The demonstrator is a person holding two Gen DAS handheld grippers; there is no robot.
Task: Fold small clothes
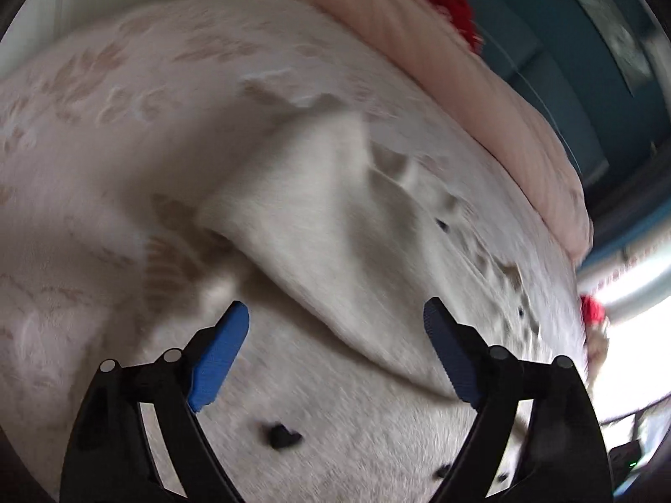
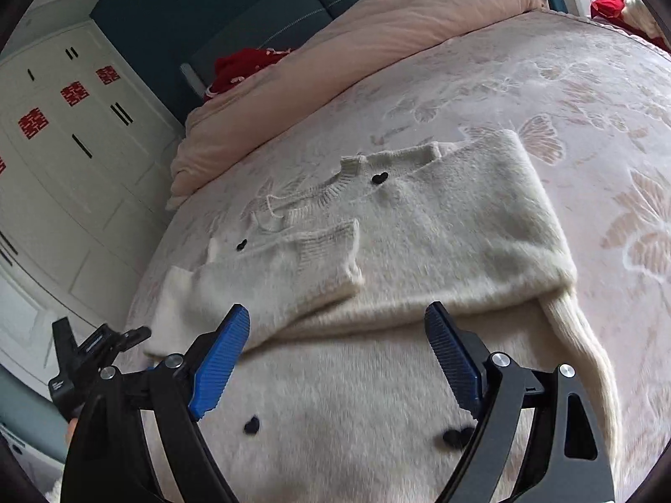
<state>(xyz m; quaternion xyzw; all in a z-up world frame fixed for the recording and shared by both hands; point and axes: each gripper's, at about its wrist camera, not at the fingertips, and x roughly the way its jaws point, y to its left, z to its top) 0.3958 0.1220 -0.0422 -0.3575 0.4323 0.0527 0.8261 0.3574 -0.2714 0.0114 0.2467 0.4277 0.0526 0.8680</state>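
Note:
A fluffy cream sweater (image 2: 419,243) with small black hearts lies on the bed, both sleeves folded in over its body. One ribbed cuff (image 2: 327,243) rests near the collar (image 2: 335,184). My right gripper (image 2: 337,348) hovers open above the sweater's lower half, nothing between its blue pads. In the blurred left wrist view a folded sleeve (image 1: 327,218) of the same sweater lies just ahead of my left gripper (image 1: 335,335), which stands open and empty over the fabric. The left gripper's black body (image 2: 88,356) shows at the left edge of the right wrist view.
The bed has a pale floral cover (image 2: 587,146) and a pink duvet (image 2: 377,33) bunched at the head, with a red item (image 2: 243,67) beside it. White wardrobe doors (image 2: 63,146) with red stickers stand left of the bed.

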